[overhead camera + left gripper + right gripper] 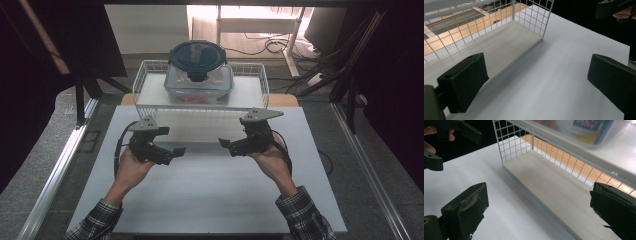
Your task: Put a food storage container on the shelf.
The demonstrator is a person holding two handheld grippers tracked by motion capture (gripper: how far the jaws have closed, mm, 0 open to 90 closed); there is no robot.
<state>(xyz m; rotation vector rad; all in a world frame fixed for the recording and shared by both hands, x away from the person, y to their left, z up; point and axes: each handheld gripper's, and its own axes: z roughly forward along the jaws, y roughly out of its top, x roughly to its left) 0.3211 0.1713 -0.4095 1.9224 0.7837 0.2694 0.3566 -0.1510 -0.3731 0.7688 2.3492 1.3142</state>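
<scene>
The wire basket sits just beyond both grippers' wide-open, empty jaws on the white worktop, dark room around.

white wire basket; dark blue lid; black grippers; plaid sleeves

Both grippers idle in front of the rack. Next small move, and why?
Probably ease both forward toward the container. The left gripper and right gripper are open and empty above the table, short of the wire rack holding it.
</scene>
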